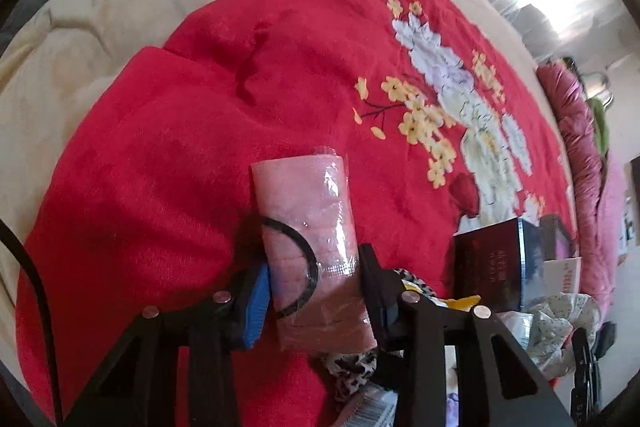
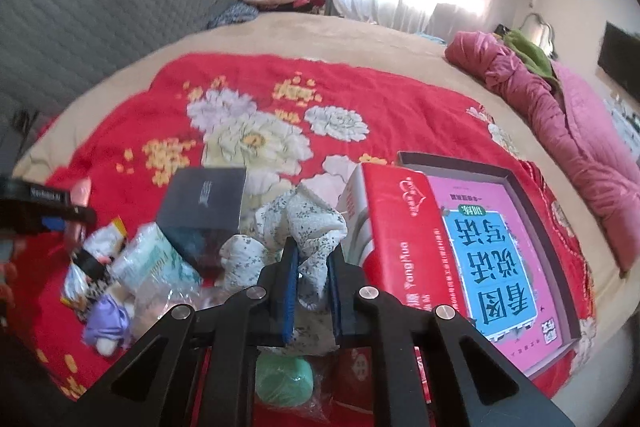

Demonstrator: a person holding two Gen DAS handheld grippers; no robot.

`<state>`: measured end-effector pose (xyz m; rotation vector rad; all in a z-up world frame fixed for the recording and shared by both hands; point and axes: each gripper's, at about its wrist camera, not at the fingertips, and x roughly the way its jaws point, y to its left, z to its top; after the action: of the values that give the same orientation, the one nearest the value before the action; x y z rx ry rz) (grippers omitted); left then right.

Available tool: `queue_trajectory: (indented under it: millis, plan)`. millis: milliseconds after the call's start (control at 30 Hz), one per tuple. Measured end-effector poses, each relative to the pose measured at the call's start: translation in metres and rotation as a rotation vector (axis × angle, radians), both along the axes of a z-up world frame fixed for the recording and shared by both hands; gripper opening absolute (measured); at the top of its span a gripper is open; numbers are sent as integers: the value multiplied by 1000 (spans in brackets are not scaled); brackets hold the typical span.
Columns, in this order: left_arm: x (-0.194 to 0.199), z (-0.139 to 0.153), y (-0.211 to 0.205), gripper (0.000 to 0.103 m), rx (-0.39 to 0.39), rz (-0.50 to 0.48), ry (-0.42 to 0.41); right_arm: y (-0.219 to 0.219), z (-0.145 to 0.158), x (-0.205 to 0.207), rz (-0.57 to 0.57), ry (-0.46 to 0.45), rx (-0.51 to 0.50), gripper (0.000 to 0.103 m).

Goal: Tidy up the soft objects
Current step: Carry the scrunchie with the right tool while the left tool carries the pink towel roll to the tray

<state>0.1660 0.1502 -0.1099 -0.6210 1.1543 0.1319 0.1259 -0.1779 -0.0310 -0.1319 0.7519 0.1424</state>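
Note:
My left gripper (image 1: pixel 316 291) is shut on a pink folded cloth in clear plastic wrap (image 1: pixel 308 227), held above the red floral blanket (image 1: pixel 160 167). A black band loops over the pack. My right gripper (image 2: pixel 314 263) is shut on a white floral-print cloth (image 2: pixel 304 223), lifted over a pile of items. The left gripper with its pink pack also shows at the left edge of the right wrist view (image 2: pixel 76 199). A leopard-print cloth (image 1: pixel 352 371) lies under the left gripper.
A dark box (image 2: pixel 204 203) and a red carton (image 2: pixel 400 235) flank the white cloth. A tray with a pink and blue book (image 2: pixel 500 251) lies right. A tissue pack (image 2: pixel 156 263), a purple cloth (image 2: pixel 106 319) and a green soft item (image 2: pixel 284 383) lie nearby. A pink quilt (image 2: pixel 560 115) is far right.

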Motion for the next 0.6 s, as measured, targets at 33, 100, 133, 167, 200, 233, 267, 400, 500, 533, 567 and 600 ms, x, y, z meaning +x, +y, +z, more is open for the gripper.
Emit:
queue_trajectory:
  millis: [33, 100, 133, 167, 200, 233, 267, 400, 500, 533, 567, 600]
  plan:
    - [-4, 4, 0, 41, -9, 4, -18, -4, 3, -1, -5, -7, 15, 13]
    - [-9, 15, -5, 41, 2, -11, -44, -8, 9, -4, -8, -23, 37, 13]
    - [-12, 24, -11, 41, 21, -23, -58, -12, 12, -5, -12, -31, 58, 13]
    - [-14, 30, -16, 41, 33, -35, -71, -15, 15, -7, -17, -36, 81, 13]
    - [-17, 38, -21, 41, 43, -49, -87, -20, 18, -8, -22, -39, 110, 13]
    - [-20, 48, -29, 41, 54, -68, -109, -24, 21, -9, -34, -48, 121, 13]
    - [-21, 56, -37, 41, 62, -87, -125, -27, 23, -11, -43, -61, 119, 13]
    - [-26, 83, -72, 41, 73, -169, -178, -44, 36, -20, -83, -107, 156, 13]
    - [-28, 101, -107, 41, 83, -244, -214, -61, 47, -26, -127, -146, 173, 13]
    - [-28, 107, -123, 41, 83, -277, -227, -69, 51, -28, -144, -157, 182, 13]
    - [-29, 112, -134, 41, 86, -298, -238, -77, 54, -29, -163, -167, 187, 13]
    - [-28, 119, -148, 41, 93, -323, -251, -85, 57, -31, -188, -177, 191, 13]
